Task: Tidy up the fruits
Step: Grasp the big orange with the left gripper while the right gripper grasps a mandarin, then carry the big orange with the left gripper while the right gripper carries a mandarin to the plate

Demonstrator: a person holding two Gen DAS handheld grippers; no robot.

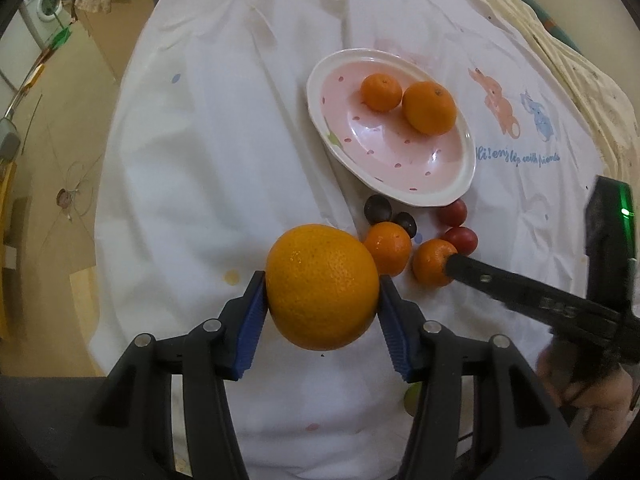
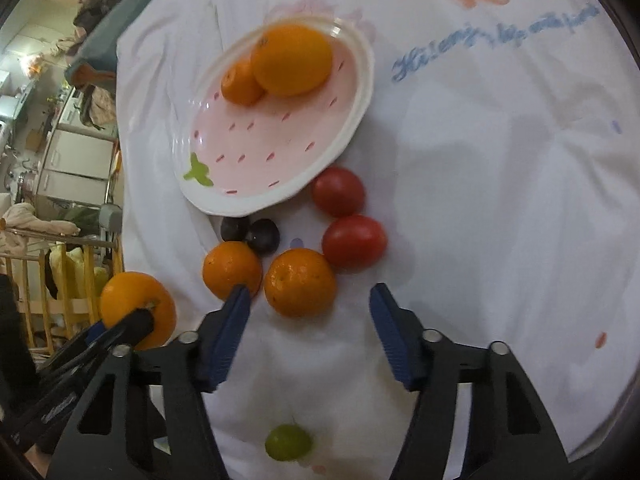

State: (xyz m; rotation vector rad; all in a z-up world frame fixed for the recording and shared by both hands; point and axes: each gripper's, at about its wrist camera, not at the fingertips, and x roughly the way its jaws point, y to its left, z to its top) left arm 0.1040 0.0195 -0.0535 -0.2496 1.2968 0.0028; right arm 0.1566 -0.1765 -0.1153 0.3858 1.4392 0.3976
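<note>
Here, the left tool [image 1: 322, 300] is gripping a large orange [image 1: 322, 286], its blue pads [image 1: 252, 322] pressing on both sides of the fruit, which is hanging clear above the white printed tablecloth [image 1: 200, 160] covering the table. Just beyond the held orange, two mandarins are lying on the cloth: one [image 1: 387, 248] right behind it, the other [image 1: 434, 262] a little further to the right. The right tool [image 2: 310, 294] is standing released, and its jaws are straddling that second mandarin [image 2: 300, 282] without the pads touching it; its left pad [image 2: 228, 328] is lying in front of the first mandarin [image 2: 232, 270]. Ahead of the right tool and slightly to the right, two red tomatoes [image 2: 354, 240] are sitting one behind the other, and ahead to the left two dark plums [image 2: 262, 236] are touching each other. Further ahead, a pink strawberry-patterned plate [image 2: 208, 196] is holding an orange [image 2: 292, 60] and a smaller mandarin [image 2: 240, 82] side by side. Close beneath the right tool, between its arms, a green grape [image 2: 288, 442] is lying on the cloth.
</note>
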